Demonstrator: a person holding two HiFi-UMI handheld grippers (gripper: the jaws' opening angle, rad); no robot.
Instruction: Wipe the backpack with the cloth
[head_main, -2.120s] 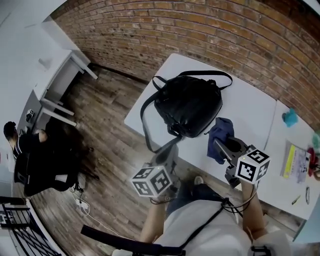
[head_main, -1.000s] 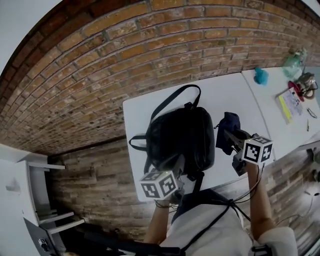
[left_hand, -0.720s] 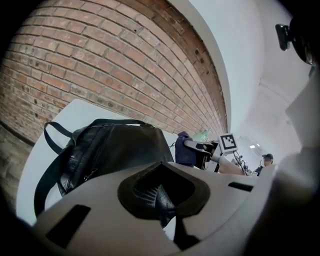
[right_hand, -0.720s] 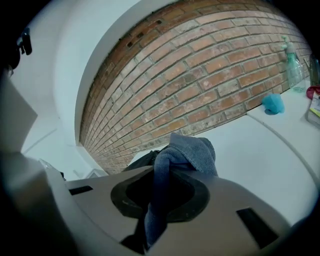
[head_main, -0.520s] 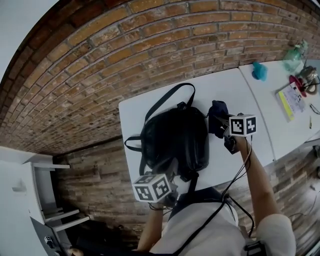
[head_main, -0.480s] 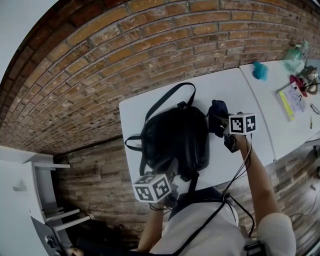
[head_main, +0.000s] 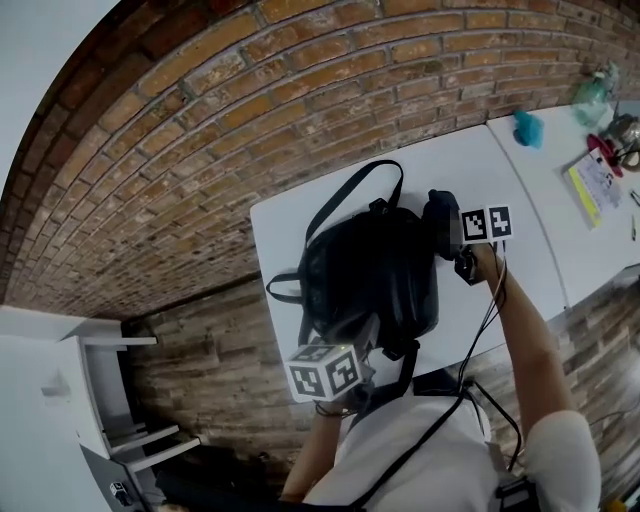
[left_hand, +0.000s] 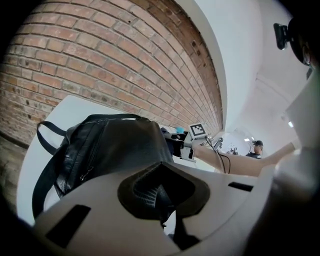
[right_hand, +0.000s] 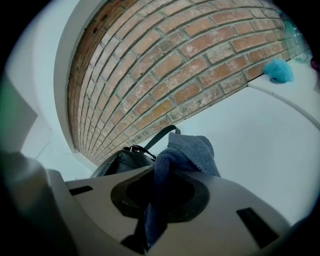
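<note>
Since the earlier frame, the cloth (head_main: 437, 216), clamped in the right claw (right_hand: 159, 197), is being brought against the backpack (head_main: 370, 275) near the table's (head_main: 290, 225) far edge. A strap (left_hand: 151, 194) is being held clamped in the left claw (left_hand: 162, 192). Wiping is apparently being started, and pressure and a stroke across the leather are being called for next.

backpack (head_main: 372, 268) on table (head_main: 480, 165), cloth (head_main: 437, 222) just right of it — wall (head_main: 250, 100) behind

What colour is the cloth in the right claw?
Dark blue cloth, clearest in the right gripper view, clamped in the right claw.
</note>
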